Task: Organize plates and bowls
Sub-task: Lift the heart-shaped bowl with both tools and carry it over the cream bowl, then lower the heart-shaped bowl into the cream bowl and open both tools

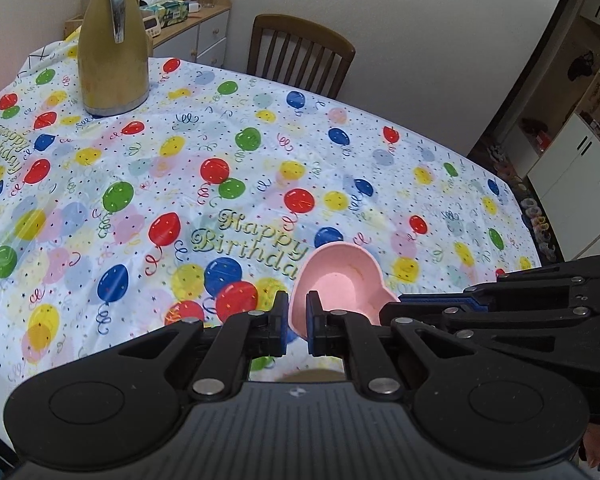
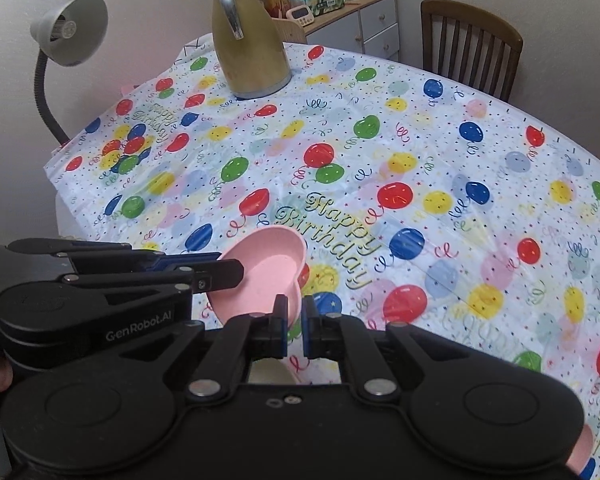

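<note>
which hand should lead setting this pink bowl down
Neither clearly: left gripper and right gripper are both shut on opposite rims of the pink bowl, lifted above the tablecloth. Lower together.

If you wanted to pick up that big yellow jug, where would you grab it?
By the shiny handle on the yellow jug, coming from the near side, where the handle faces. The body looks too wide and smooth for a tool to close around, while the handle is a narrow curved strip. The jug stands upright on the tablecloth, so a level approach seems best.
</note>
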`<state>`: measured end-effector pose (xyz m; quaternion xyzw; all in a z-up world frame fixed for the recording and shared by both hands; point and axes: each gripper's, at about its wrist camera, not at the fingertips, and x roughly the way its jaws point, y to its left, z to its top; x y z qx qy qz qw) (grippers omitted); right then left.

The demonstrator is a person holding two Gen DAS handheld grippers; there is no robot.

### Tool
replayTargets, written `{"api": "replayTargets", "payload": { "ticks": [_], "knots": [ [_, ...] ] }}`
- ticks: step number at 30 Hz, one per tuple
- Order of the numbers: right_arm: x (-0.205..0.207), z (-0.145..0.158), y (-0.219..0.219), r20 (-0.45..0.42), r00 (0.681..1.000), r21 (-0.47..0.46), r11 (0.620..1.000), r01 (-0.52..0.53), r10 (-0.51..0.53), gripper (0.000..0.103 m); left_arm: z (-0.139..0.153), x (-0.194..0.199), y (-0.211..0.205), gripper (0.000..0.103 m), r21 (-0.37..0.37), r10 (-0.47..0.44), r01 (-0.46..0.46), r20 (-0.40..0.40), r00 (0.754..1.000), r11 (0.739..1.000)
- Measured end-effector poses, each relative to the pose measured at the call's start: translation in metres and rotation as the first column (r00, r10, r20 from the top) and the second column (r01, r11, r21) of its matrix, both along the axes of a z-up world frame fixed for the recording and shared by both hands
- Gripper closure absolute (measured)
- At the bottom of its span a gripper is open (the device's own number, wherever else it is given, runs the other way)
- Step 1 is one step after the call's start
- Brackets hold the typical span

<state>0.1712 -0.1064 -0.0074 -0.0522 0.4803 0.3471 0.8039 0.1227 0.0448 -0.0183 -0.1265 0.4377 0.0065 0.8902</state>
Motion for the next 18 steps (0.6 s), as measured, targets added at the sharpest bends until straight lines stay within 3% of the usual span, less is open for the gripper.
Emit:
{"api": "replayTargets", "payload": {
  "ticks": [18],
  "knots": [
    [-0.064, 0.008, -0.044, 0.014, 0.999, 0.031, 0.999, -0.035, 0.034, 0.097, 0.006, -0.065, -0.038, 0.095, 0.039, 0.015, -0.014, -0.017, 1.000, 0.999]
  ]
}}
